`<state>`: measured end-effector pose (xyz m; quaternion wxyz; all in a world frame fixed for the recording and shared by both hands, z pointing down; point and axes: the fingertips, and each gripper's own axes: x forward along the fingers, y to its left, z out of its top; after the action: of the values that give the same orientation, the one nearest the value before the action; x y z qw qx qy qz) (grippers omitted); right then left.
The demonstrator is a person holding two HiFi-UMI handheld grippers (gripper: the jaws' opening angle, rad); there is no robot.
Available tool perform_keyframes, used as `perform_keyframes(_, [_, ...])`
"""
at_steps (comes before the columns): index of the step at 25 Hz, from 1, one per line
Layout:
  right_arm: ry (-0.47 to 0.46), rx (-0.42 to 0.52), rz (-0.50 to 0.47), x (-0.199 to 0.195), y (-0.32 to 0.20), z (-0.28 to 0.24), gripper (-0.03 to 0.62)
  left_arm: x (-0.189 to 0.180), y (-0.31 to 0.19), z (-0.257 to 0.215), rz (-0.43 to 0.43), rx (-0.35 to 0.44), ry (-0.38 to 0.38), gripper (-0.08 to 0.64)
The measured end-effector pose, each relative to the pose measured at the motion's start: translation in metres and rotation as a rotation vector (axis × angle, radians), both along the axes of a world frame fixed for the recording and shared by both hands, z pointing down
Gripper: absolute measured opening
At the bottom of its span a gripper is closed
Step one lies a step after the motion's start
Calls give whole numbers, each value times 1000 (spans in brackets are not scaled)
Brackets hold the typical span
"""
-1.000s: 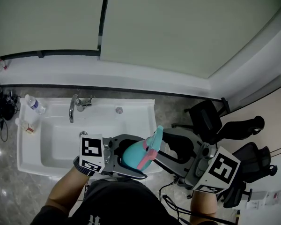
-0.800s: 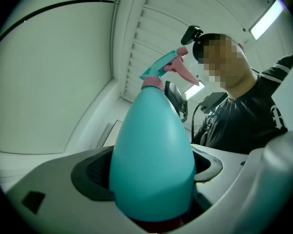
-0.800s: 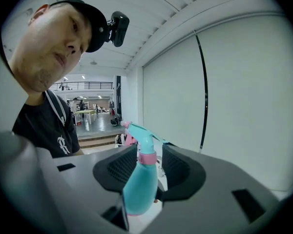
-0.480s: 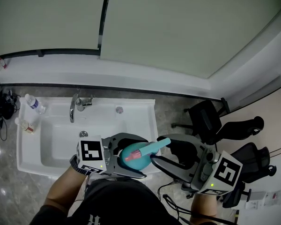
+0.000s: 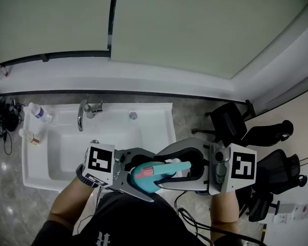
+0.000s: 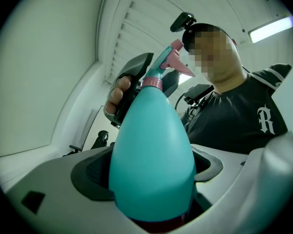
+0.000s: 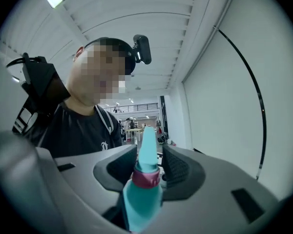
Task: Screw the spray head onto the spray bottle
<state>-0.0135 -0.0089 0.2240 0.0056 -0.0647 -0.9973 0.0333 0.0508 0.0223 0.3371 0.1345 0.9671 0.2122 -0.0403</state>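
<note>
Nearest the head camera are the person's dark shirt (image 5: pixel 126 224) and bare forearms (image 5: pixel 66 209). From the left forearm I have the left gripper (image 5: pixel 143 181) clamped on the belly of the teal spray bottle (image 6: pixel 151 145). In the left gripper view both pads press on the bottle's widest part, and it rises out of the jaws leaning a little right. A pink collar (image 6: pixel 152 82) sits on its neck with the spray head (image 5: pixel 170 166) above it, so the head is on the bottle. I cannot tell how far it is threaded.

In the head view the bottle lies roughly level between the two tools, in front of the sink's near right corner. The head's long teal arm points right. From that side I have the right gripper (image 5: pixel 165 171) closed on the spray head. In the right gripper view the teal tip and a pink ring sit between the two dark pads, which hug them on both sides. The left gripper view shows the right hand (image 6: pixel 115 96) wrapped round that tool's handle, behind the head.

Beyond the grippers is the white sink (image 5: pixel 143 132). A chrome faucet (image 5: pixel 81 116) stands at its back edge and a clear water bottle (image 5: pixel 38 113) at its back left corner. To the right stand black office chairs (image 5: pixel 228 127). Farthest off is the pale wall (image 5: pixel 195 29), crossed by a dark seam.
</note>
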Motion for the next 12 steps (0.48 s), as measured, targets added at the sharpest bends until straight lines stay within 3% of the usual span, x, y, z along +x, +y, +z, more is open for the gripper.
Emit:
perform_keyframes(7, [-79,10,73,4,-7,-5,137,-7,-6,-7,-33,-26,47,431])
perform_keyframes(12, [-74,-18,241,5,-28,-6,137,-4,-24,-8,-158,-2,27,431])
